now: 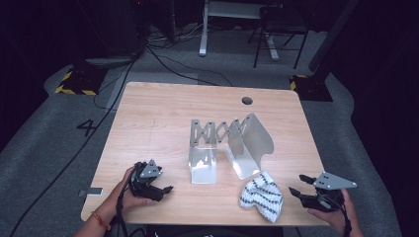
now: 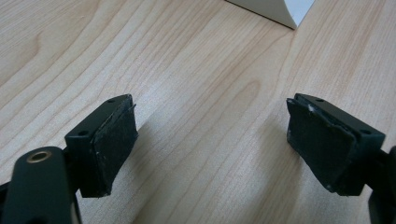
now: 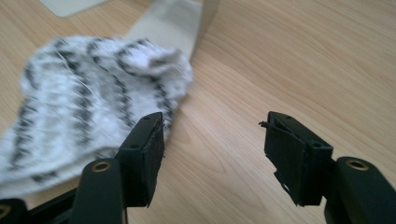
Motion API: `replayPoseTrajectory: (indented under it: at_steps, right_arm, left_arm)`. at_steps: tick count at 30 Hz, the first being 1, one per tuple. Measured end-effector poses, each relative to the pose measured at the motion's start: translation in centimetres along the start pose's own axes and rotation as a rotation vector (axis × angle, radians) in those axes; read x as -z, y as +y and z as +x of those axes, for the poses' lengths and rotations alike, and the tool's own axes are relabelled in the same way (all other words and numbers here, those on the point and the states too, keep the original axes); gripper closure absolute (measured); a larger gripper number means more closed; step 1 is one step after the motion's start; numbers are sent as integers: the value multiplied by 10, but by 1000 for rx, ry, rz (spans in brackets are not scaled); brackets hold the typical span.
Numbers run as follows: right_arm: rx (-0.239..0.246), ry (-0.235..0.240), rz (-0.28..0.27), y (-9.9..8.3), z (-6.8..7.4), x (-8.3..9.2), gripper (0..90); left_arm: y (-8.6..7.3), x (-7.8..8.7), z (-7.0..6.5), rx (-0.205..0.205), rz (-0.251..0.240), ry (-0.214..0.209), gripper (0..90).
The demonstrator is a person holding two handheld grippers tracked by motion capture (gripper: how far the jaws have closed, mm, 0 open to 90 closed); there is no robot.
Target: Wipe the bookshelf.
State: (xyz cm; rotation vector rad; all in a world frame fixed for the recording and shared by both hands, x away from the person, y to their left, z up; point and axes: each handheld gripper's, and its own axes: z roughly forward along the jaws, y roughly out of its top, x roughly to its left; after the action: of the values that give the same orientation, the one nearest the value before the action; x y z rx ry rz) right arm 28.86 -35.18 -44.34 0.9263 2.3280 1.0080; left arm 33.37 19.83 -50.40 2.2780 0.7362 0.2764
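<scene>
A white knitted sock with black dotted stripes [image 1: 261, 195] is seen lying crumpled near the front edge of the light wooden tabletop [image 1: 148, 128], just in front of a silver metal expanding rack with scissor links [image 1: 228, 143]. The right tongs [image 1: 300, 186] are held released just to the right of the sock, apart from it; nothing is gripped between the jaws, and bare wood is seen between them in the right gripper view. The left tongs [image 1: 163, 190] are held low over the front left of the tabletop, likewise released, with only wood grain between the pads [image 2: 114, 144].
</scene>
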Motion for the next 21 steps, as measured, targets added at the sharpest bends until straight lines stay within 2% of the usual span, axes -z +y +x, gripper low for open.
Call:
replayPoseTrajectory:
  at_steps: [2, 3, 4, 6, 7, 9, 10, 11, 13, 14, 21]
  right_arm:
    - [0, -7, 6, -3, -4, 0, 372]
    - [-19, -12, 9, -12, -12, -1, 358]
    - [-19, -12, 9, -12, -12, -1, 358]
    - [-53, -11, 3, -21, -20, -4, 347]
    - [-79, -25, 15, -30, -26, -9, 335]
    - [-94, -29, 15, -34, -29, -10, 332]
    - [-121, -28, 9, -38, -31, -13, 329]
    - [-183, -31, -6, -46, -36, -22, 307]
    - [-193, -36, 2, -48, -37, -26, 299]
    - [-192, -50, 48, -52, -38, -36, 283]
    - [-214, -66, 36, -53, -38, -39, 261]
  left_arm:
    - [0, 0, 0, 0, 0, 0, 163]
    - [0, 0, 0, -1, 1, 0, 163]
    - [0, 0, 0, -1, 1, 0, 163]
    - [0, 0, 0, 0, 0, 0, 163]
    - [0, 0, 0, 2, 0, 0, 163]
    - [0, 0, 0, 2, 0, 1, 163]
    - [0, 0, 0, 2, 0, 1, 163]
    - [0, 0, 0, 1, 0, 0, 163]
    - [0, 0, 0, 0, 0, 0, 163]
    - [0, 0, 0, 0, 0, 0, 163]
    - [1, -1, 2, -11, 3, -7, 161]
